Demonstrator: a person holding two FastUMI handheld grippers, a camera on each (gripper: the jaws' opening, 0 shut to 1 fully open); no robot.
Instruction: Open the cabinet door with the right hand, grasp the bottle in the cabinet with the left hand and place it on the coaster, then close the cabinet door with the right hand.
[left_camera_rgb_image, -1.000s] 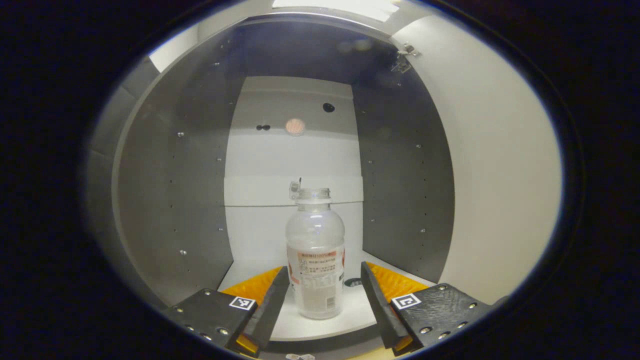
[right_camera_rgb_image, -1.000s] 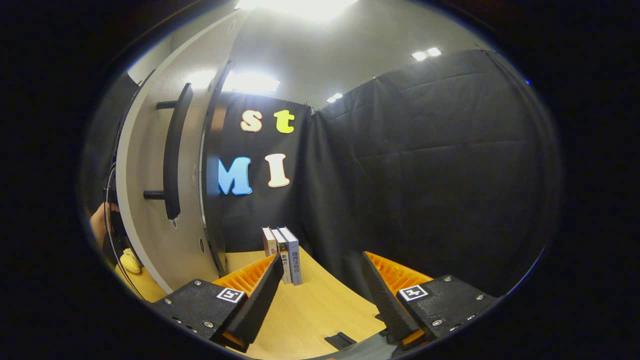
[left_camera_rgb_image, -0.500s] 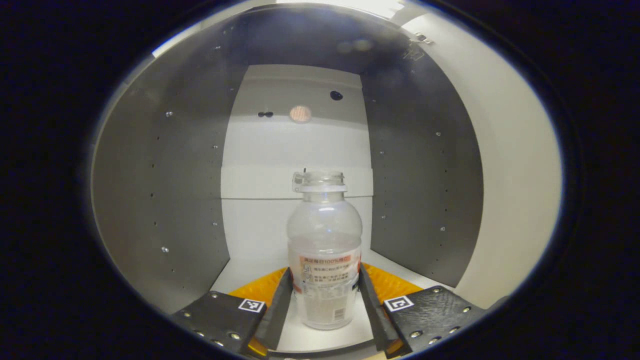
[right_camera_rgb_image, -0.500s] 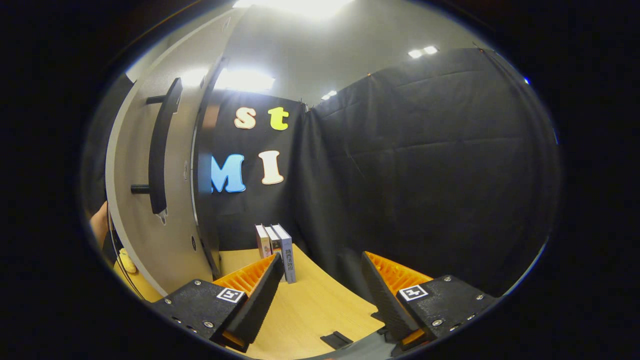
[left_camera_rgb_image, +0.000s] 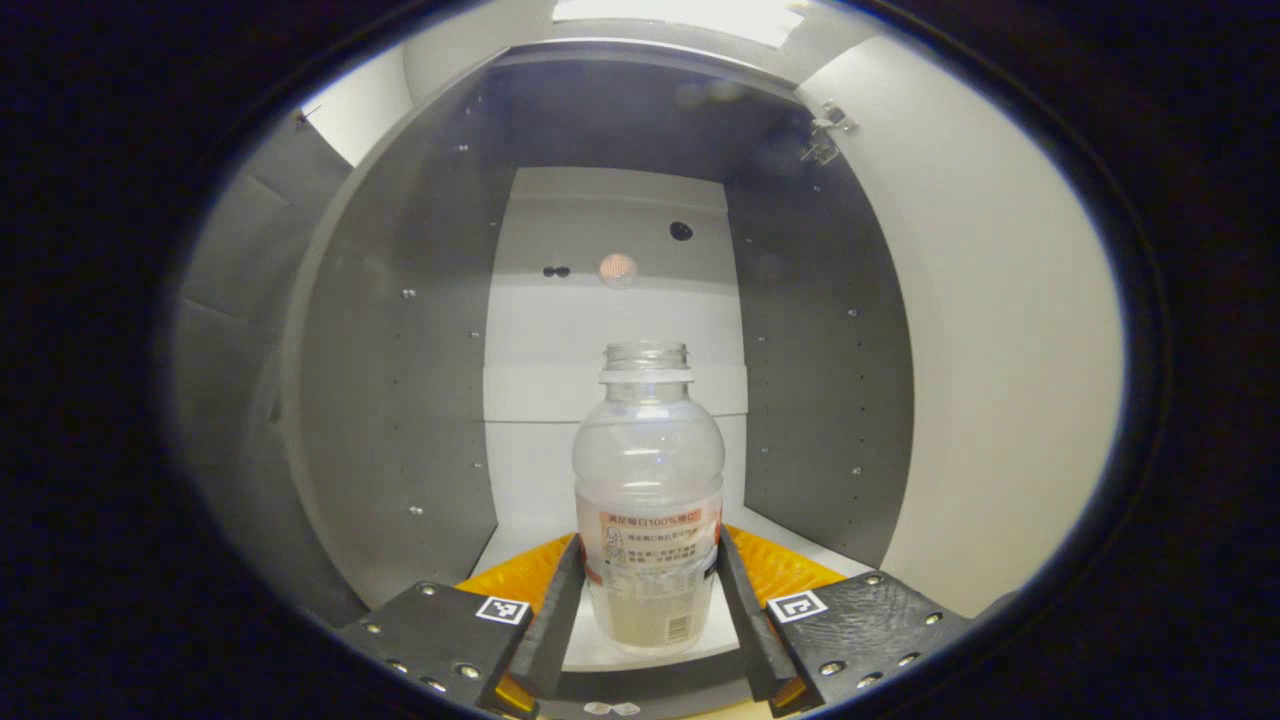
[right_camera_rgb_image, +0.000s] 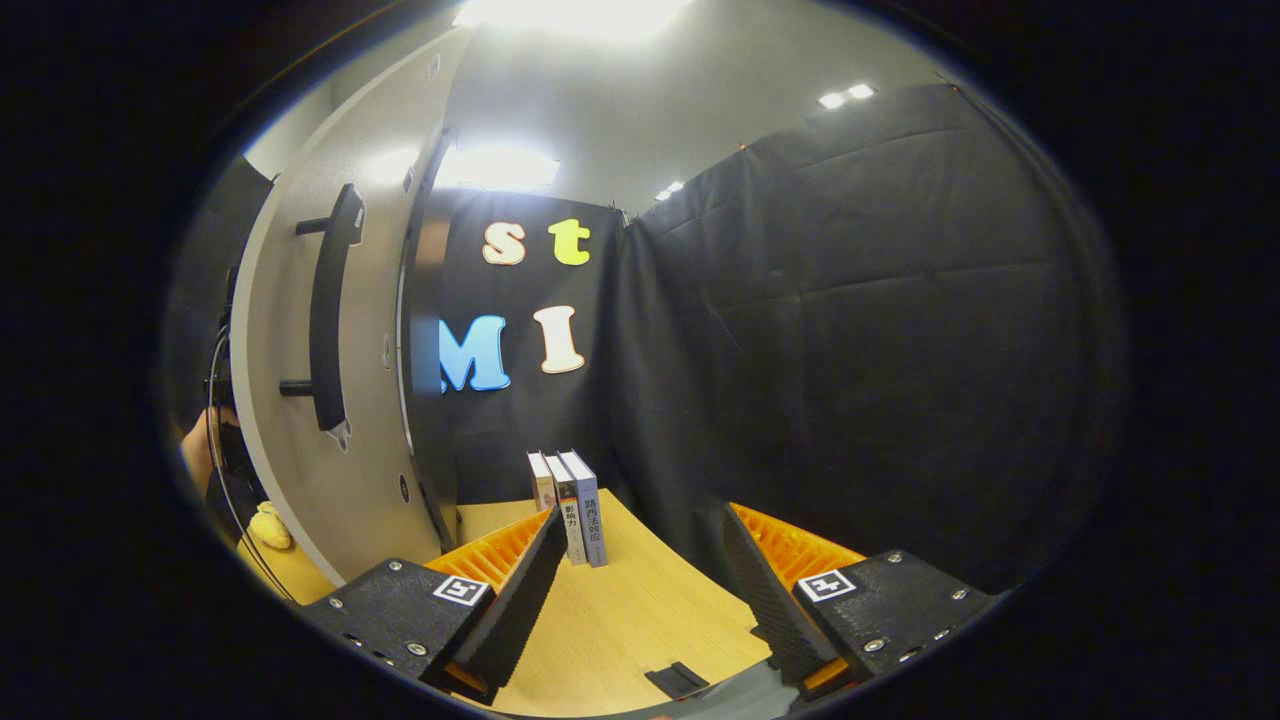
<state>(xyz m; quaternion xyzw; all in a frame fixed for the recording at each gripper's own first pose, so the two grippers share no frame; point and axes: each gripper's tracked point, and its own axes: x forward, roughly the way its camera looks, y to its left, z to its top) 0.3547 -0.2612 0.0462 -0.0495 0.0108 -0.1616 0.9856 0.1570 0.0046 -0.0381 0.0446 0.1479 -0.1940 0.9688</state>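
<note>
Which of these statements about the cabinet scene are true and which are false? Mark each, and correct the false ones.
1. The left gripper is shut on the plastic bottle. True.
2. The bottle wears a cap. False: its neck is open.
3. The cabinet door is open. True.
4. The right gripper holds the door handle. False: it is open, over the wooden table.
5. Three books stand on the table. True.

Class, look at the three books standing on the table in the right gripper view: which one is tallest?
The grey-blue book at the right end of the row; its top edge rises above the two paler books beside it.
</note>
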